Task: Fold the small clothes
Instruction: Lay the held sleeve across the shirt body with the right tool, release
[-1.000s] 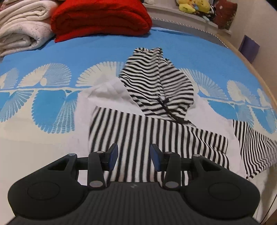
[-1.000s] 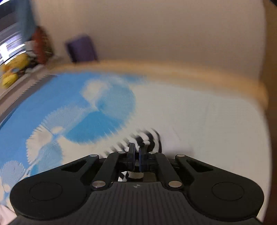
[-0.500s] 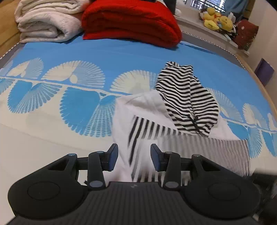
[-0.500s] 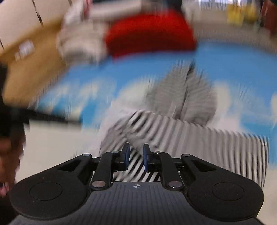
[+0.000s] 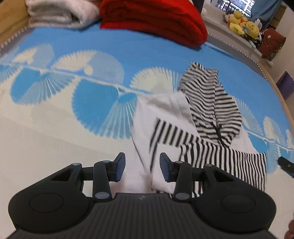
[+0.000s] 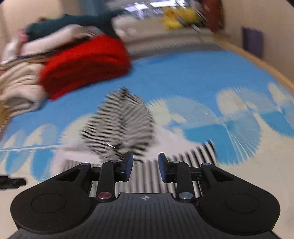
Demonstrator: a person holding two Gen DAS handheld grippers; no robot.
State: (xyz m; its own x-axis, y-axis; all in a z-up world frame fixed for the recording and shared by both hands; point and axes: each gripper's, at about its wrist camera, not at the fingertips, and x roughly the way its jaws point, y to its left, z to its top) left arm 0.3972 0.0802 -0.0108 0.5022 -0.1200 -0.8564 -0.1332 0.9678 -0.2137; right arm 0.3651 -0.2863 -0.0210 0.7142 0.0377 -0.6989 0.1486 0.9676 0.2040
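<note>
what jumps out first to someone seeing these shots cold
The black-and-white striped hooded top grabs the eye first, lying partly folded on the blue and cream fan-patterned bedspread, its hood pointing toward the far side. Behind it a thick red folded blanket sits at the head of the bed beside a cream one. Yellow plush toys line the ledge at the far right.
</note>
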